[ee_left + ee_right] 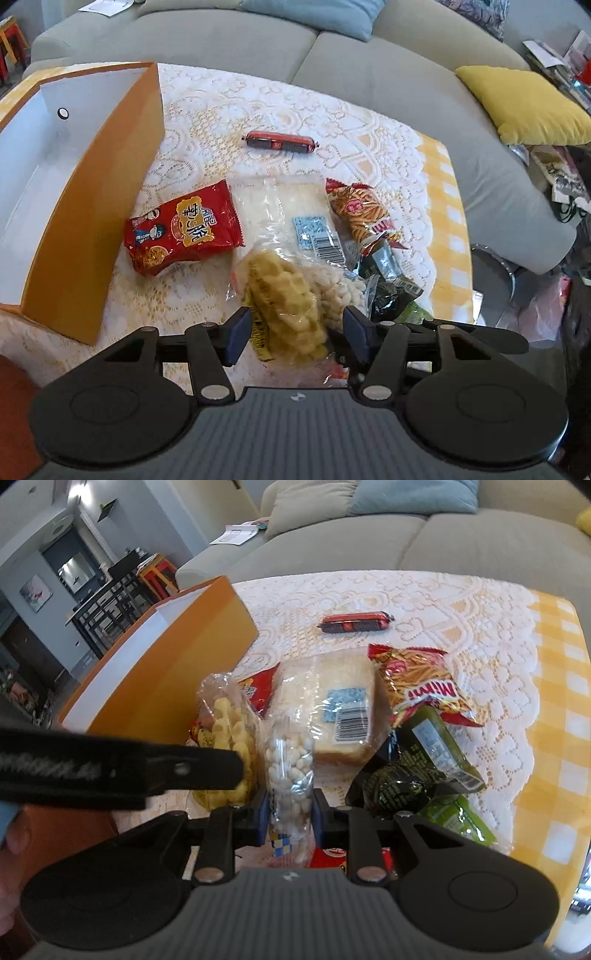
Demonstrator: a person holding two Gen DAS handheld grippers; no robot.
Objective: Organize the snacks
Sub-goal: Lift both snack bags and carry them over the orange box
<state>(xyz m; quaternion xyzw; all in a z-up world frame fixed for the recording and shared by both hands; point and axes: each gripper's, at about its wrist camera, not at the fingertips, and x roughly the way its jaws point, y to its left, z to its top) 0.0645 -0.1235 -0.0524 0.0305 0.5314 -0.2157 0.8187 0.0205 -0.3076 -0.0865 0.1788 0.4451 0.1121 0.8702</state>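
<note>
Left tool [295, 332]: jaws spread wide, blue pads standing off on either side of a clear bag of yellow puffed snacks [286, 302]; the pads do not press on it, so nothing is gripped.
Yellow puffed snacks: bag lies between the left tool's jaws, its far end stretching toward the middle of the desk; in the right wrist view it stands just left of the nut packet, partly behind the left tool's dark finger.
Right tool [290, 814]: jaws drawn narrow, clamped on a slim clear packet of white nuts [291, 775], which rises upright out of the pads.
White nuts: in the left wrist view the packet lies touching the right side of the yellow snack bag.
Sliced bread [332, 709]: clear bag with a barcode label, just beyond the nut packet.
Mimi snack bag [421, 686]: red and orange, touching the bread's right edge.
Dark green packets [413, 771]: piled right of the right tool, near the bread, with a lighter green packet [461, 819] closer in.
Red snack bag [184, 229]: left of the bread, between it and the box.
Sausage stick [280, 142]: red wrapper, alone farther back, well apart from the pile.
Orange box [92, 206]: open, white inside, on the left of the desk.
Desk [332, 122]: covered in white lace over yellow check cloth.
Sofa [369, 74]: grey, behind the desk, with a yellow cushion [524, 105].
</note>
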